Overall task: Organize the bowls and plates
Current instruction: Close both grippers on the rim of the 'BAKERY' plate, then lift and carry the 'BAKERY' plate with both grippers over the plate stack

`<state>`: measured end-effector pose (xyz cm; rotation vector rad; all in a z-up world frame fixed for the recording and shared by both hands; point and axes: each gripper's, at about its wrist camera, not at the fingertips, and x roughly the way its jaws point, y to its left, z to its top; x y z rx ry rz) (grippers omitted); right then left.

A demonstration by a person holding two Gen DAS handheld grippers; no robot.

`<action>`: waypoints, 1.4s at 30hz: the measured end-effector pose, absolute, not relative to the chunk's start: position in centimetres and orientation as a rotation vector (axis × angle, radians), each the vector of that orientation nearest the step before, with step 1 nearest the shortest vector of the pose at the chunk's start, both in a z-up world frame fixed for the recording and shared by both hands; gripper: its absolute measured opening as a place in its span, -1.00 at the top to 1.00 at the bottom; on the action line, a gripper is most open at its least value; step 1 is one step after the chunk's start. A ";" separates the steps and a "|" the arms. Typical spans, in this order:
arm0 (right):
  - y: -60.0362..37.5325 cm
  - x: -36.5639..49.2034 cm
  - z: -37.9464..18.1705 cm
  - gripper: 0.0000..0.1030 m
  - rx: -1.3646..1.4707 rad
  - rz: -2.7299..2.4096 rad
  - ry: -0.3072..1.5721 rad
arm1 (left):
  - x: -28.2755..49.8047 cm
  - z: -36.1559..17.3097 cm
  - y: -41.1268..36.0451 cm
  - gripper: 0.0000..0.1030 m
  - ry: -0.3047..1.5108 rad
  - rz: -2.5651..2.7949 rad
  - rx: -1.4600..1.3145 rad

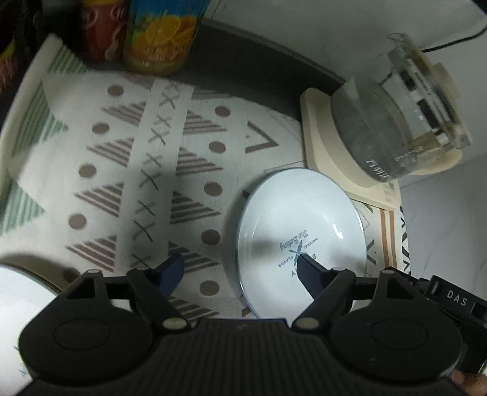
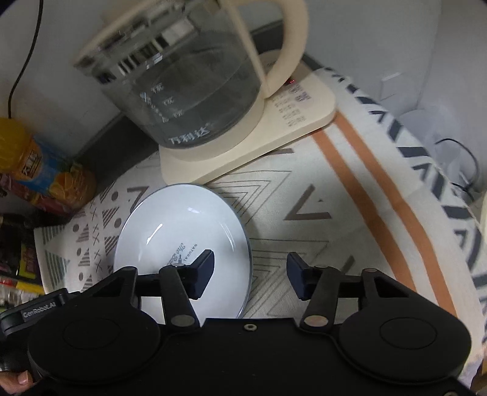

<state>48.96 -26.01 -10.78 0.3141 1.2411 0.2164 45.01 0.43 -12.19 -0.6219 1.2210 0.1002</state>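
Left wrist view: much of the frame is smeared by motion. The two bottles at the upper left, a red cola one (image 1: 103, 27) and an orange drink one (image 1: 164, 33), are cut off by the top edge. A white dish (image 1: 18, 316) at the lower left is hidden mostly behind the left gripper (image 1: 240, 271), so its kind cannot be told. That gripper's jaws stand apart and grasp nothing; one finger lies over the patterned cloth (image 1: 121, 170), the other over the white plate (image 1: 304, 219). The plate sits right of centre on the cloth, pale and glossy, with blue lettering and a thin dark rim. The glass kettle (image 1: 392, 128) on its cream base is at the upper right.

Right wrist view: the right gripper (image 2: 251, 275) is released too, with the plate's (image 2: 182, 219) right rim passing between its fingers, untouched. The plate lies left of centre, just below the kettle's base (image 2: 243, 152). The kettle's top is cut off.
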 end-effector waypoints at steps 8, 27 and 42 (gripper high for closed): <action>-25.0 51.1 -13.1 0.25 0.282 0.354 1.325 | 44.6 -14.6 0.0 -0.18 1.247 0.155 -0.700; -25.1 52.4 -15.1 0.75 0.250 0.469 1.312 | 45.5 -15.5 -1.4 0.74 1.248 0.174 -0.676; -24.3 51.1 -7.2 0.83 0.229 0.486 1.111 | 45.2 -11.2 -1.4 0.73 1.118 0.149 -0.622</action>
